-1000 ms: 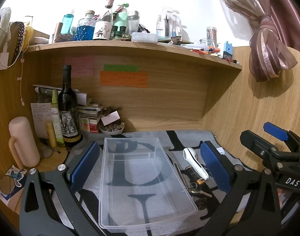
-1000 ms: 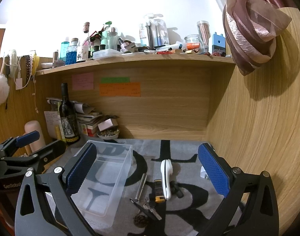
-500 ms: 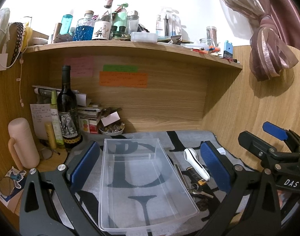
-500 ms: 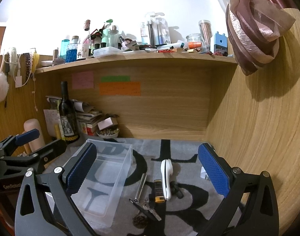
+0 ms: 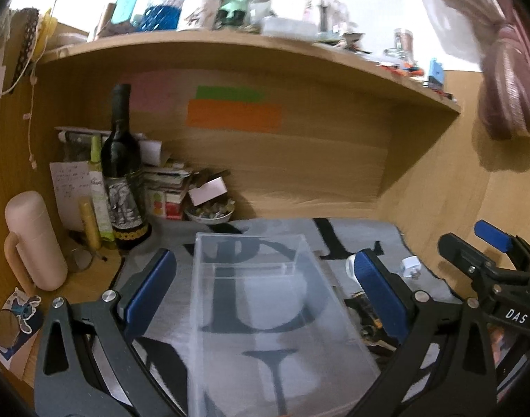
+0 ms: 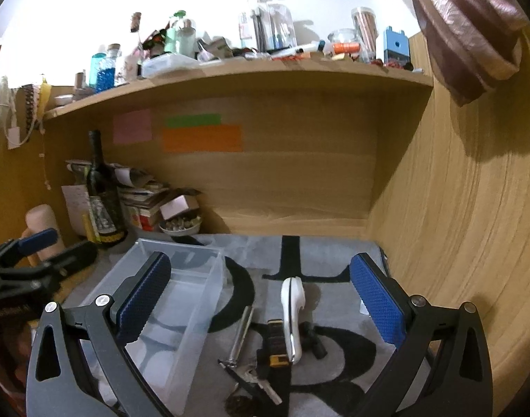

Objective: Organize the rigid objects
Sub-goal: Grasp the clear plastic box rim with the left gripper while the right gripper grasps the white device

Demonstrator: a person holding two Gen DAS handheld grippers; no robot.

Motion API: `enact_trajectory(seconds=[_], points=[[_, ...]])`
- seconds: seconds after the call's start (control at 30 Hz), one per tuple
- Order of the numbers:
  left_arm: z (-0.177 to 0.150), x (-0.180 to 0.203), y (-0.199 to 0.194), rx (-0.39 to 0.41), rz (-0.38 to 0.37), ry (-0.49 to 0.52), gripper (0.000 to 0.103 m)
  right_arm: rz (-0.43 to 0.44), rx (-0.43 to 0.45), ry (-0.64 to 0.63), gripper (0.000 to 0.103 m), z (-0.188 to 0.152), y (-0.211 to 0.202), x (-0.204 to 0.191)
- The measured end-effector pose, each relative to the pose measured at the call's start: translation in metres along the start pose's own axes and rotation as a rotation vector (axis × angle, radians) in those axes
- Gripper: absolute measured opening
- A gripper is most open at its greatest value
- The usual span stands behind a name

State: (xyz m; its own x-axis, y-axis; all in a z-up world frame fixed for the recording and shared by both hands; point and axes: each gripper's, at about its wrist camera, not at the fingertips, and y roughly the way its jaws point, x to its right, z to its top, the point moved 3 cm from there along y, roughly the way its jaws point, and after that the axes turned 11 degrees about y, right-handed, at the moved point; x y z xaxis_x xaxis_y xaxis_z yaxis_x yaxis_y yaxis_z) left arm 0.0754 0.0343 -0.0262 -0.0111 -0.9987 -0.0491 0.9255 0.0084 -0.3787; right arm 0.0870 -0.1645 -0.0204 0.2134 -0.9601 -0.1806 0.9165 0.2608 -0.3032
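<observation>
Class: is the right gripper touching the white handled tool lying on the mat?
Apart. The right wrist view shows the white handled tool lying between the open right gripper pads with mat visible on both sides.

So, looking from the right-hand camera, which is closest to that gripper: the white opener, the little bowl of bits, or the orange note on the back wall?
From the right gripper, nearest first:
1. White opener, lying on the grey mat just ahead, between the open fingers.
2. Little bowl, farther back and to the left, beside the wine bottle.
3. Orange note, stuck high on the back wall.

Mat (image 6: pixel 327 253) behind tools clear; bin (image 6: pixel 181 299) left, wall (image 6: pixel 456 243) right.
</observation>
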Motion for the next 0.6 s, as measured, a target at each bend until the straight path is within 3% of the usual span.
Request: enact_trajectory(seconds=[0.13,0.23,0.37,0.6], points=[[-0.004,-0.022,0.010,-0.054,-0.010,0.019,0.103,-0.037,-0.026,-0.007,0.103,-0.002,0.016,0.009],[-0.009,-0.043,0.019,-0.117,0.042,0.033,0.102,-0.079,-0.062,-0.022,0.103,-0.008,0.029,0.018],[-0.022,-0.064,0.038,-0.226,0.071,0.043,0.084,-0.102,-0.133,-0.005,0.103,-0.017,0.046,0.032],[-0.044,-0.067,0.070,-0.383,-0.047,0.024,0.062,-0.145,-0.203,0.007,0.103,-0.021,0.067,0.053]])
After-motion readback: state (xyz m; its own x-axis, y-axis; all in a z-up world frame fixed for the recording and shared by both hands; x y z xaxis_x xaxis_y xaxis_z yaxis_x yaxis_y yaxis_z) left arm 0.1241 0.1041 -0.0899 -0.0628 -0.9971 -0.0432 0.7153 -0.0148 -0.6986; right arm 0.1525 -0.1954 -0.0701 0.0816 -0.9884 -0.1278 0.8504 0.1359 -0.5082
